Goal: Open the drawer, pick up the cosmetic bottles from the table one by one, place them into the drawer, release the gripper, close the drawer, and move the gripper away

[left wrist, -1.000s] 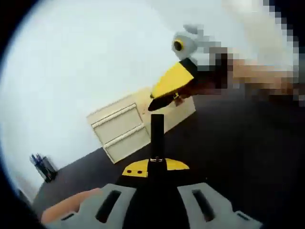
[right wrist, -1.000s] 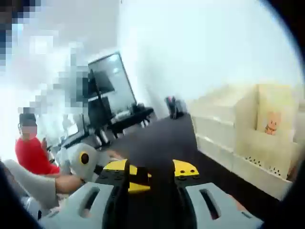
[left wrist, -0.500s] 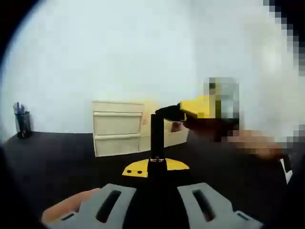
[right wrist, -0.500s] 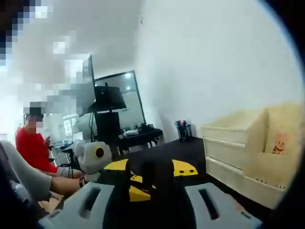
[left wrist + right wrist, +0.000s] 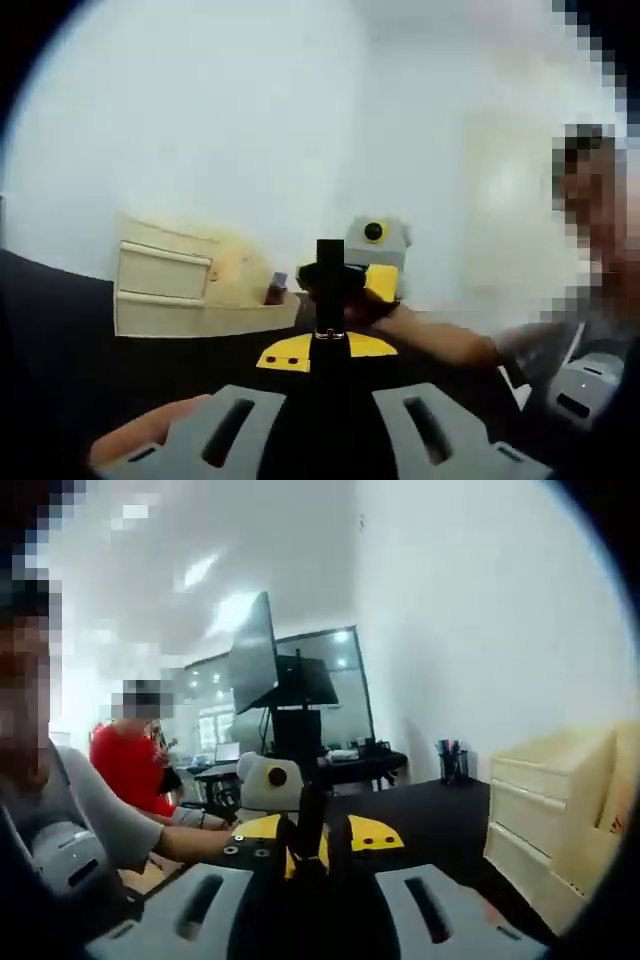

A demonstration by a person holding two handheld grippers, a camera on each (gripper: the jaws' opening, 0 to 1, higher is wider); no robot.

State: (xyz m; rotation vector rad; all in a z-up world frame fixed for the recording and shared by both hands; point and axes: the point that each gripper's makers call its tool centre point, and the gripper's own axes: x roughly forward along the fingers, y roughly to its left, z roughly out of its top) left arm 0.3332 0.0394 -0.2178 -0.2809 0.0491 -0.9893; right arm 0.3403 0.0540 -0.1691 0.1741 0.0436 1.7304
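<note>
The drawer cabinet (image 5: 165,290) looks like matt cream plastic, standing on a matt black table (image 5: 440,820).

An office or lab workroom, with plain white walls (image 5: 480,600). A large black monitor on a stand (image 5: 275,675) rises over a dark desk (image 5: 340,768), and a seated person in a red top (image 5: 125,765) works beside it. A cream two-drawer cabinet (image 5: 165,290) and a dark pen holder (image 5: 450,765) stand on a black table (image 5: 430,815)

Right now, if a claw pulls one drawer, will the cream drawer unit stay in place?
The drawer unit looks like thin cream plastic, so probably light; it may slide on the smooth black table when pulled. It sits low and wide, so tipping seems unlikely.
</note>
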